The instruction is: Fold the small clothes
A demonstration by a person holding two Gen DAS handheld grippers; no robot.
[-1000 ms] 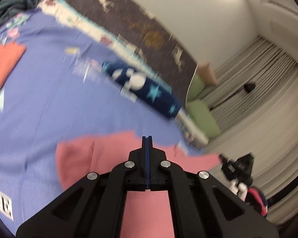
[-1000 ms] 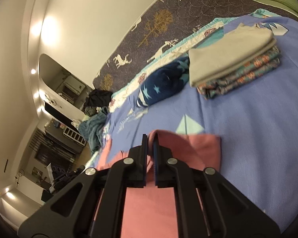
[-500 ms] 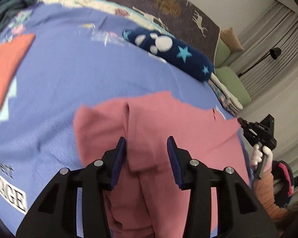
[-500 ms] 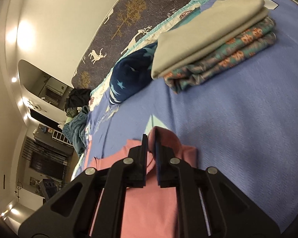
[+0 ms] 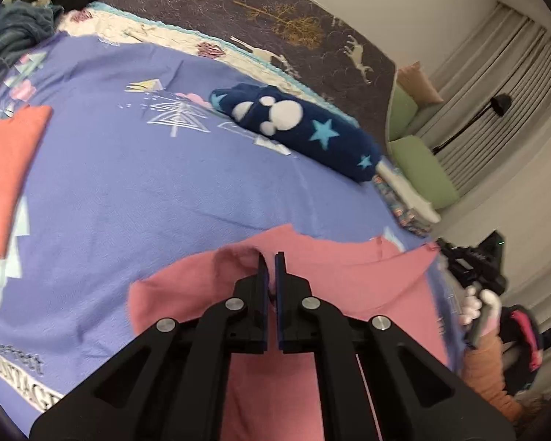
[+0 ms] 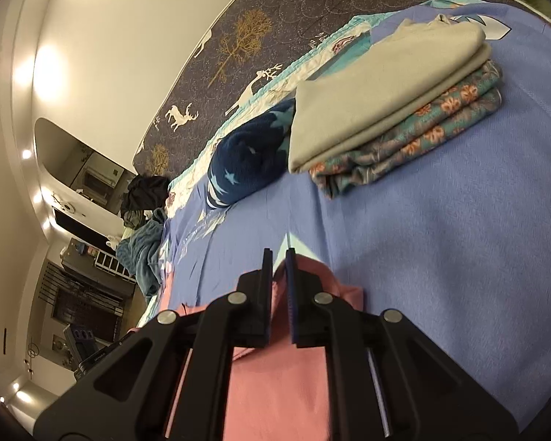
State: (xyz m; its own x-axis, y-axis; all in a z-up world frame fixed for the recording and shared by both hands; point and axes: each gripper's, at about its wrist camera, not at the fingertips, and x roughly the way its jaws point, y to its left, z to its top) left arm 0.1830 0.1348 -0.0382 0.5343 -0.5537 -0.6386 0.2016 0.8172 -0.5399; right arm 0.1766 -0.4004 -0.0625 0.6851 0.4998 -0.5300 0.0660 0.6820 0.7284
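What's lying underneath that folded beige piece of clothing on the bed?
Under the folded beige garment lies a folded teal floral garment, its layered edges showing along the near side. Both rest on the blue bedspread. Whether anything else sits between or below them is covered.

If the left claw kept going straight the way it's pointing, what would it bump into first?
The left claw is already shut on the pink garment and points slightly downward, so it would probably push that cloth into the purple bedspread first. The navy star roll lies farther on; depth is uncertain.

Pale wall (image 6: pixel 103 84) with bright ceiling spots, grey curtains (image 5: pixel 496 84), black floor lamp (image 5: pixel 499 104), deer-print headboard (image 5: pixel 275 11).
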